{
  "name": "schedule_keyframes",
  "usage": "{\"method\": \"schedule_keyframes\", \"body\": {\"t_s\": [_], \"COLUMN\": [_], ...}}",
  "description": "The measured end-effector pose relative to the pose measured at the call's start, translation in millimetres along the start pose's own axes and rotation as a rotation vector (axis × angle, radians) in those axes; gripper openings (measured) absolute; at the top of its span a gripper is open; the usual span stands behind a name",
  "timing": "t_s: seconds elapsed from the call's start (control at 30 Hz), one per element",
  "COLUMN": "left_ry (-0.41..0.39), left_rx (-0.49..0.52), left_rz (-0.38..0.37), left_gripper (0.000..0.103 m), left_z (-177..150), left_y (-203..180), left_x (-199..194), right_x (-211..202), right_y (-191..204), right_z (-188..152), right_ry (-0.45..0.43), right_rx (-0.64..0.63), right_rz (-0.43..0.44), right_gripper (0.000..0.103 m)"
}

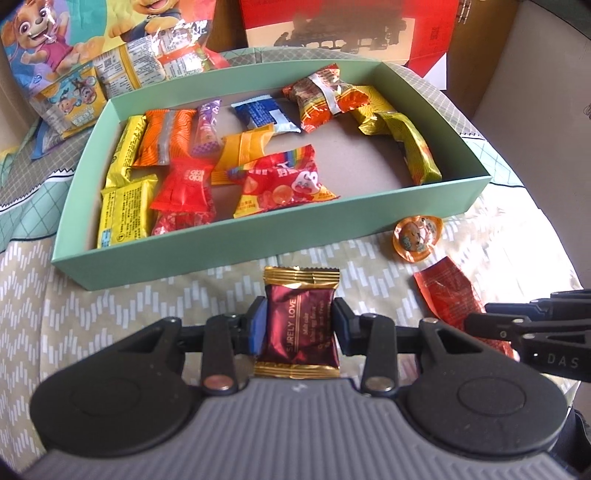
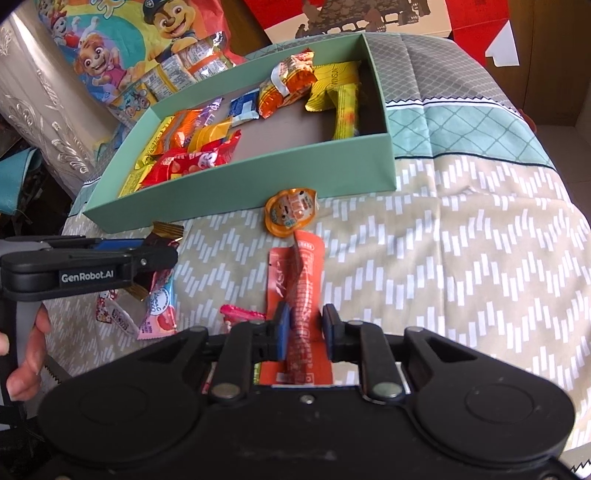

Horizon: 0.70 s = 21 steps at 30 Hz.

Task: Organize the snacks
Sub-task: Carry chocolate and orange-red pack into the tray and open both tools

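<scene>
A green box (image 1: 236,240) holds several wrapped snacks; it also shows in the right wrist view (image 2: 258,173). My left gripper (image 1: 299,321) is shut on a maroon and gold snack packet (image 1: 301,325), held just in front of the box's near wall. My right gripper (image 2: 304,325) straddles an orange-red sachet (image 2: 299,280) lying on the patterned cloth; its pads sit at the sachet's sides, the left pad touching it. A round orange jelly cup (image 2: 290,214) lies by the box wall, also in the left wrist view (image 1: 415,236).
A pink packet (image 2: 160,306) and other small sweets lie on the cloth under the left gripper's side (image 2: 88,258). A cartoon-print snack bag (image 1: 55,48) and a red carton (image 1: 347,26) stand behind the box. The patterned cloth (image 2: 461,258) spreads to the right.
</scene>
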<state>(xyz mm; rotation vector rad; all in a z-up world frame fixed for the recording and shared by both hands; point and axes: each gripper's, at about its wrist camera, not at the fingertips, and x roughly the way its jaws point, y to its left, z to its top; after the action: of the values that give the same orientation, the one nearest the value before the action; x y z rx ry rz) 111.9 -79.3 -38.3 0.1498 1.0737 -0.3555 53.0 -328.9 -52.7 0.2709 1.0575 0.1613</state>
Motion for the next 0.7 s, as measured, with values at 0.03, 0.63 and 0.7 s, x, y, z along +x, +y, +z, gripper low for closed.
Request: {"method": "schedule_keyframes", "body": {"t_s": [0.03, 0.63, 0.7], "left_ry": [-0.003, -0.119, -0.146], "left_rx": [0.005, 0.035, 0.038], "left_rz": [0.001, -0.061, -0.059], "left_gripper": [0.037, 0.037, 0.037], "left_z": [0, 38, 54], "left_y": [-1, -20, -25], "left_x": [-1, -30, -28], "right_x": [4, -59, -57], "right_y": [-2, 6, 5], "right_z": [0, 45, 63], "right_ry": [0.017, -0.185, -0.215], "right_rx": [0.010, -0.009, 0.004], "right_rz": [-0.001, 0.087, 0.073], "right_gripper": [0.033, 0.015, 0.015]}}
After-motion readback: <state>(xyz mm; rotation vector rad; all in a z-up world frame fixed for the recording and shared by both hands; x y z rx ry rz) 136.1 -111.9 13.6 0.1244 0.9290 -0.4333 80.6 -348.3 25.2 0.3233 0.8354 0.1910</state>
